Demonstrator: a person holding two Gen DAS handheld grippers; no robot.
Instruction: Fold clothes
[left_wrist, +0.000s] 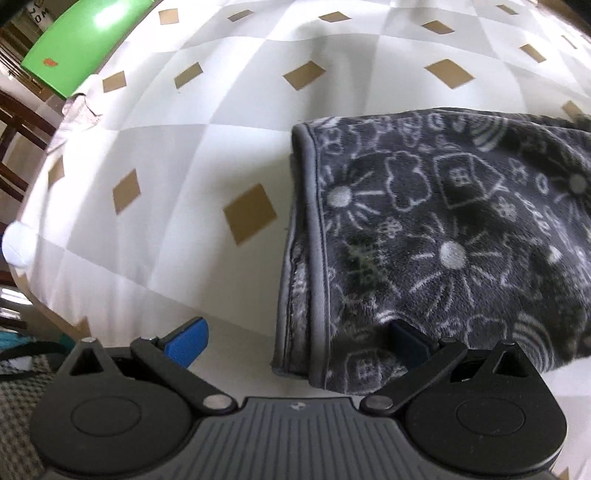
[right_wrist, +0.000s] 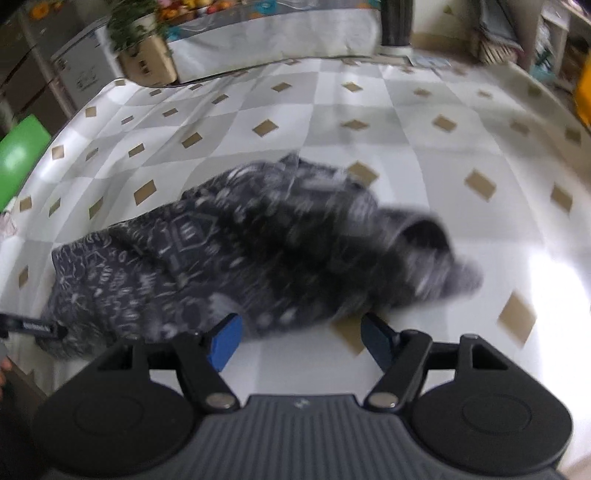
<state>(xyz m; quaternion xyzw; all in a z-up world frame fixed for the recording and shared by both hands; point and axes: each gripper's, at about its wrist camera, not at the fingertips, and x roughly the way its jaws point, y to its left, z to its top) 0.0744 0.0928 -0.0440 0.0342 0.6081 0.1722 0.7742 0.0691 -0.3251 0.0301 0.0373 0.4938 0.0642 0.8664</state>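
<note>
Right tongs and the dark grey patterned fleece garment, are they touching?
Apart. The right wrist view shows the open right tongs short of the dark grey patterned fleece garment, with tablecloth visible between.

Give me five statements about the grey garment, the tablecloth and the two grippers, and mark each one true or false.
1. The grey patterned garment lies on a checked tablecloth with tan diamonds. True.
2. The left gripper is shut on the garment's hem. False: its fingers stand wide apart, gripping nothing.
3. The right gripper is open. True.
4. The garment is plain, with no print. False: it carries white line drawings of flowers and houses.
5. A green object shows beyond the table's far left edge. True.
</note>
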